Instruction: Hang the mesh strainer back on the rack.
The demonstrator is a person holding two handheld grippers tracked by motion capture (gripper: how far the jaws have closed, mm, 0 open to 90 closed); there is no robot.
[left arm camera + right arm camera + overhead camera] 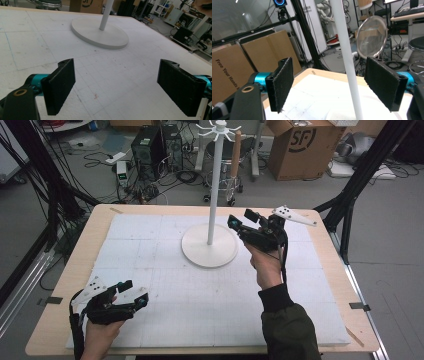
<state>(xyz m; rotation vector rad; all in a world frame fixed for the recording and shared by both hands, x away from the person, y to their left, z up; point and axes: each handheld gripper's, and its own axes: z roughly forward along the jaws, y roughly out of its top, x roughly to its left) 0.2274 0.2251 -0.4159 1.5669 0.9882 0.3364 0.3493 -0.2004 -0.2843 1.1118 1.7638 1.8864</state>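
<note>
The white stand (210,244) sits near the desk's (60,320) far edge. The right hand-held gripper (240,226), jaws spread and empty, flanks its pole (345,57); a sideways knock could topple it. The left hand-held gripper (131,292) rests spread.

The stand (210,247) sits on the table (65,285), centre-rear.

Stand (209,242) pole top cut by upper edge in right gripper view, base rim cut by lower edge there; left gripper view crops pole just above base. Right gripper (243,220) near side hidden behind hand (267,265) in high view. Left hand (100,332) cut by bottom edge. Table (60,285) near edge partly out of frame. Hook tips at stand top too small to tell
</note>
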